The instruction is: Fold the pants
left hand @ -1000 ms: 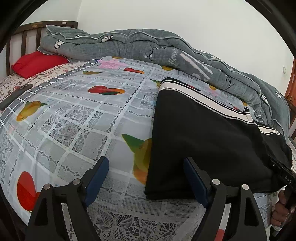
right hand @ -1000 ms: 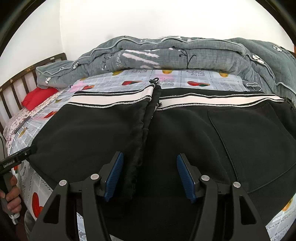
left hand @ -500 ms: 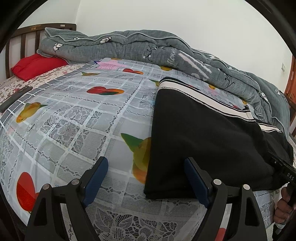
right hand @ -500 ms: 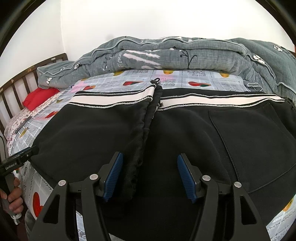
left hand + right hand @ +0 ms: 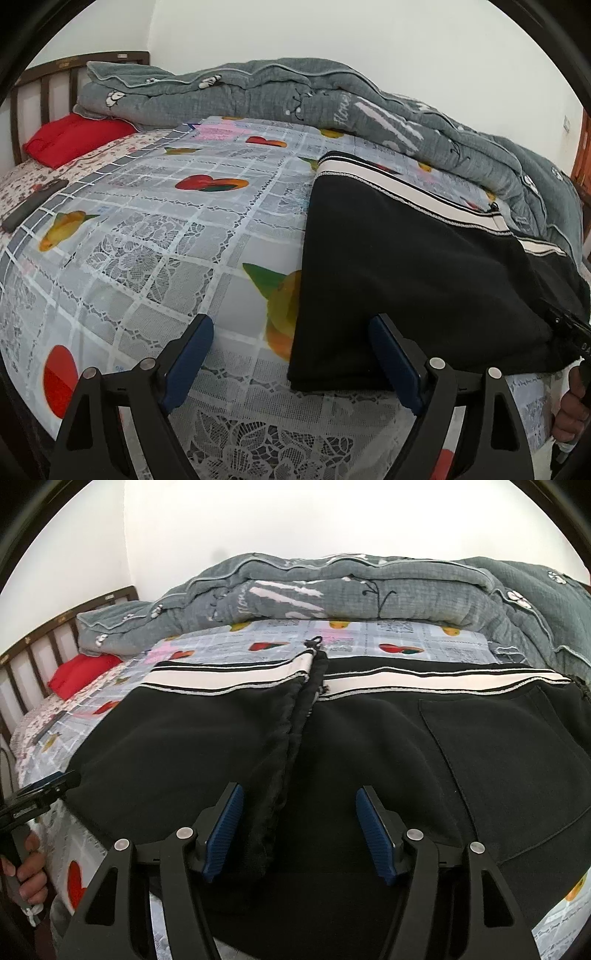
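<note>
Black fleece pants (image 5: 369, 746) lie flat across the bed (image 5: 155, 236), filling mid-frame, while the left hand-held gripper (image 5: 291, 354) and right hand-held gripper (image 5: 299, 827) hover spread and empty over the near edge, likely lining up a fold.

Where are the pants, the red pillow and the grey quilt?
pants (image 5: 369, 738), right wrist view, black fabric near the middle
red pillow (image 5: 74, 138), left wrist view, its top face
quilt (image 5: 388, 590), right wrist view, front fold

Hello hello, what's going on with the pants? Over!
Left hand-held gripper open, right hand-held gripper open, both empty. Black pants flat on bed, partly folded. Nothing in the way.
</note>
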Tool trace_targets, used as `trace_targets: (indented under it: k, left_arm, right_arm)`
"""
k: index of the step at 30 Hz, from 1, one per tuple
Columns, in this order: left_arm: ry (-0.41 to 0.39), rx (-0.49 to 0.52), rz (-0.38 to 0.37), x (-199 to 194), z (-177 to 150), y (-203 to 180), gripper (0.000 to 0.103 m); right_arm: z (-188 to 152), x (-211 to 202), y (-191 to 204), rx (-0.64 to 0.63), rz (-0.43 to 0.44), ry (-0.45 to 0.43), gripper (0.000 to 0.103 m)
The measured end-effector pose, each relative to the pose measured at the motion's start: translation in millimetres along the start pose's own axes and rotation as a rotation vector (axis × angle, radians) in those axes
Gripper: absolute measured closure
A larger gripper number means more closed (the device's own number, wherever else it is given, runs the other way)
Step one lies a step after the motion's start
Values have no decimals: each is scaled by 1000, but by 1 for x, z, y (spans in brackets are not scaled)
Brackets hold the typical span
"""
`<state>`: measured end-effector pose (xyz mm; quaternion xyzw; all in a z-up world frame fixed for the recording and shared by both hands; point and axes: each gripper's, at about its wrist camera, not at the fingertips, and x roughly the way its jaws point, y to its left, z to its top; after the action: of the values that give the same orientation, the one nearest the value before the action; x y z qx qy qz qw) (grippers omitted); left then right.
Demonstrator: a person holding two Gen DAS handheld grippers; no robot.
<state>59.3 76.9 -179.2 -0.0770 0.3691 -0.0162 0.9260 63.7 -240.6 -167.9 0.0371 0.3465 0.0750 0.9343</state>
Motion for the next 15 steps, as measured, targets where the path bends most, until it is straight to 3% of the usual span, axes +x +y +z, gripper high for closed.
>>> trace_targets:
  k: [3,5,8,12,15]
  left_arm:
    - [17,-16,-31,-8,10,3,17]
    - [3,1,-22,-13,20,2,17]
    - [-8,19,-39,-16,34,-6,17]
    - [-6,10,-111,-11,54,-15,18]
    - [14,10,-102,0,68,-23,18]
  right_arm:
    - [3,-14,-3,-4,50,31,39]
    - [7,-35,-11,-26,30,-3,39]
    - [16,-63,-41,-13,-94,-54,39]
    - [19,-95,-110,149,-220,-85,39]
    - [14,-109,-163,232,-357,-67,38]
